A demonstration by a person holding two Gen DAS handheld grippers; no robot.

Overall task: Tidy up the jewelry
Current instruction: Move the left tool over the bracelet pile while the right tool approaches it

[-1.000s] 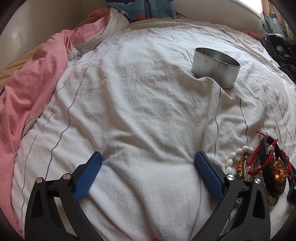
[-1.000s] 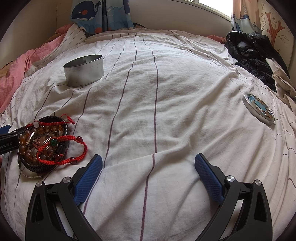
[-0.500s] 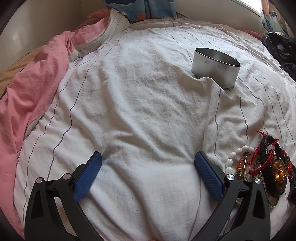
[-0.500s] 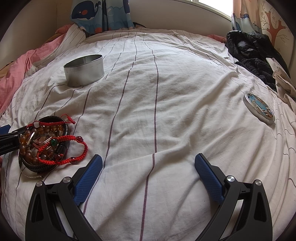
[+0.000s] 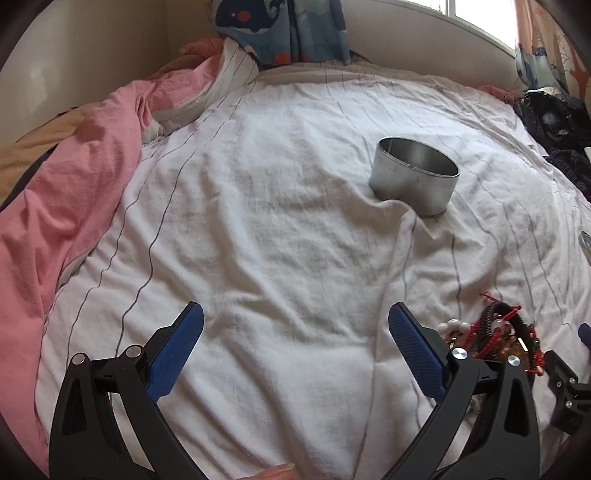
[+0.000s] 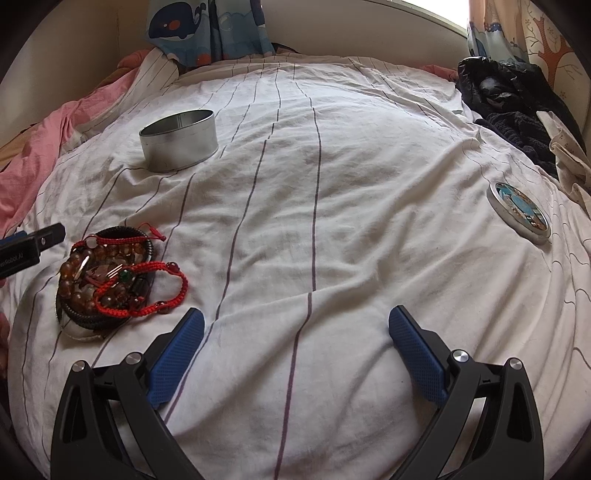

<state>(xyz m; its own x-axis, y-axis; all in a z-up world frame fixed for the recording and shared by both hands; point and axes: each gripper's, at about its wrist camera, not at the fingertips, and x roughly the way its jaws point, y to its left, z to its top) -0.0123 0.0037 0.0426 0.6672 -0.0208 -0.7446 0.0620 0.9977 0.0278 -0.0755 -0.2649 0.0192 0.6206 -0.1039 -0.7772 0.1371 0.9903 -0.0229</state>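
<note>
We have barely begun: both our left claw [image 5: 295, 332] and right claw [image 6: 295, 336] gape wide, empty; the jewelry pile [image 6: 114, 273] lies near-left, the tin [image 6: 178, 141] farther off.

A bedroom in a home, seen from over a made bed.

A rumpled white bedsheet with thin dark stripes [image 6: 332, 206] covers the mattress, with a crumpled pink cotton blanket [image 5: 62, 206] bunched along one side. A blue fabric printed with cartoon whales [image 6: 207, 26] hangs at the head by the cream wall, a curtain with an orange tree pattern [image 6: 550, 40] lets in daylight, and a heap of dark clothing [image 6: 517, 107] lies at the bed's edge.
</note>
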